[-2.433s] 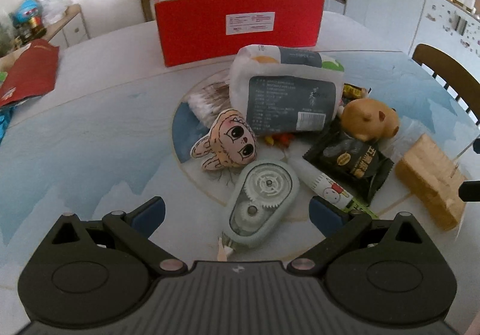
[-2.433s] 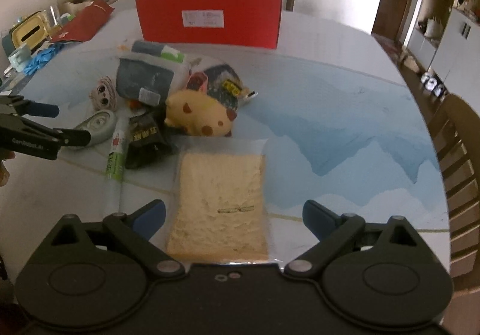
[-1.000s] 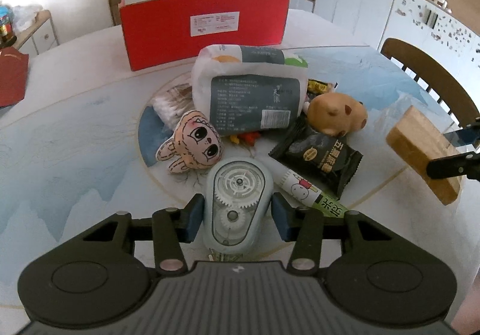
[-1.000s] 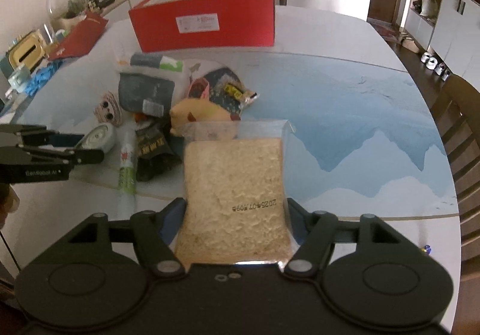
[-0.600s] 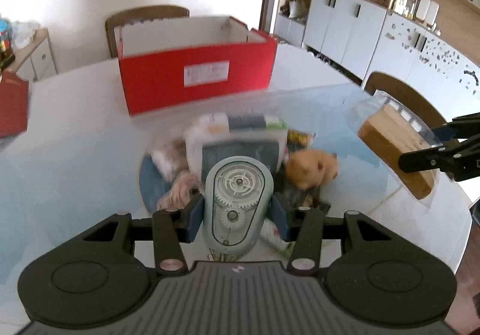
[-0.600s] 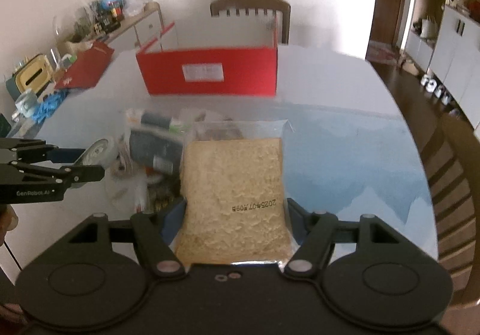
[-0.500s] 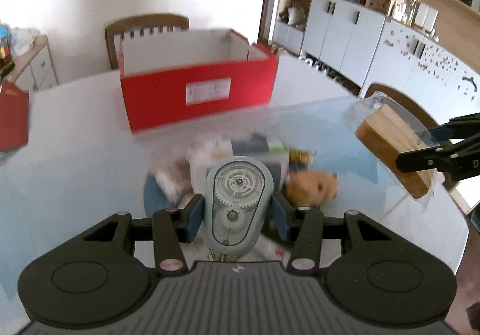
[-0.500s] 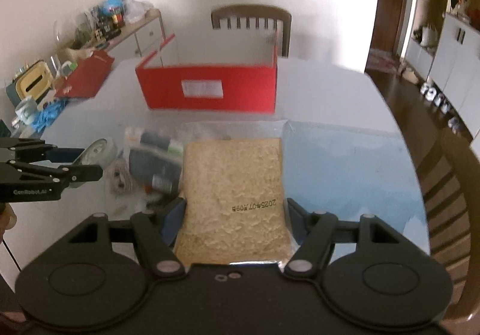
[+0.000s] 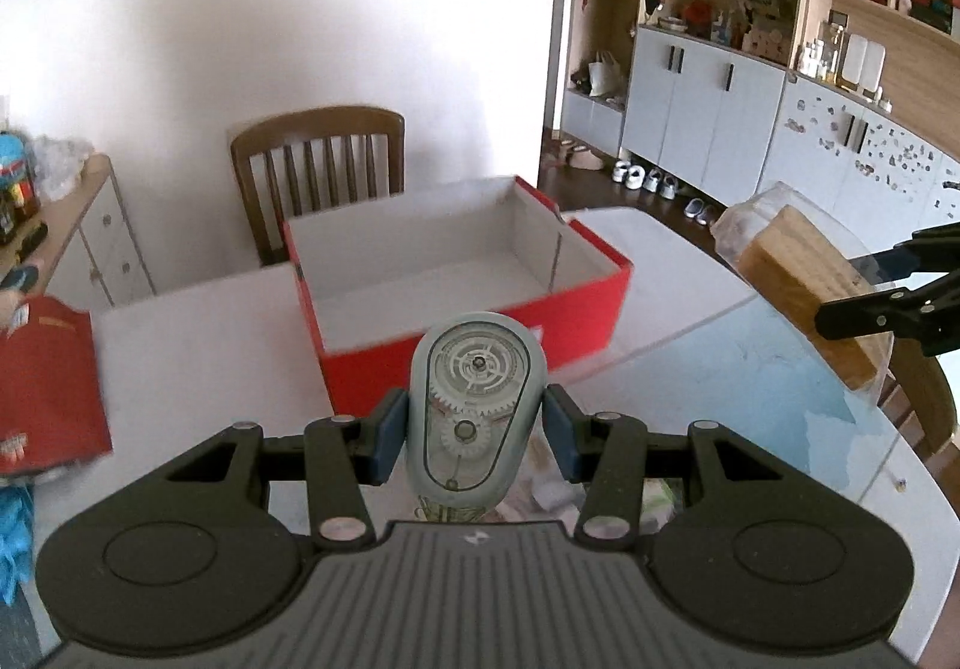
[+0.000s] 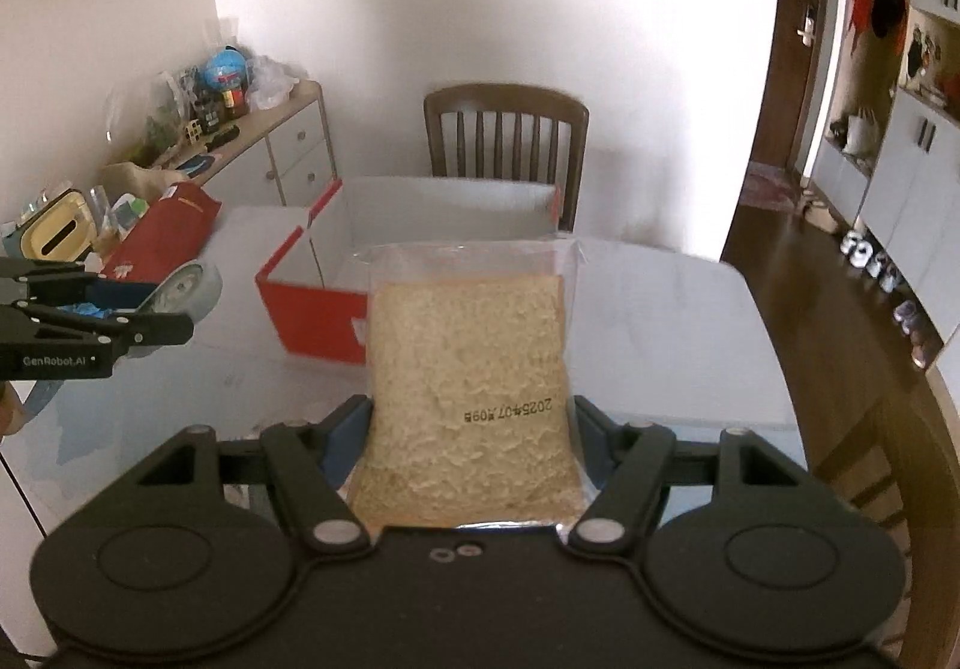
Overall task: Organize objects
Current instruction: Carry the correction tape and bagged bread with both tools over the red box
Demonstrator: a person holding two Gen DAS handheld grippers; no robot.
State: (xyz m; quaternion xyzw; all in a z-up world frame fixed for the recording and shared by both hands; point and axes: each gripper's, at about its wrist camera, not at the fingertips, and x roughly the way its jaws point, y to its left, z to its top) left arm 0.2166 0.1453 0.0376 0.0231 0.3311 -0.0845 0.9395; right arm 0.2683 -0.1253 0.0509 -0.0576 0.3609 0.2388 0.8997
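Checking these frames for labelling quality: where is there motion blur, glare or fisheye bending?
Left wrist view: red box and red bag edges smear with motion; the held correction tape dispenser stays sharp; the wall is overexposed.
Right wrist view: the bagged bread slice is crisp, its date legible; the door frame bows from fisheye.

bright daylight — blown-out walls, fisheye-warped edges

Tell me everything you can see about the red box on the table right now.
The red box is an open-topped rectangular carton, apparently cardboard, red outside and white inside, with a white label on its near long side. Its visible interior looks empty. It sits upright on the pale table, in front of a wooden chair. One short end flap leans outward. Nothing appears to touch it except the table; the correction tape dispenser and bagged bread are held short of it.
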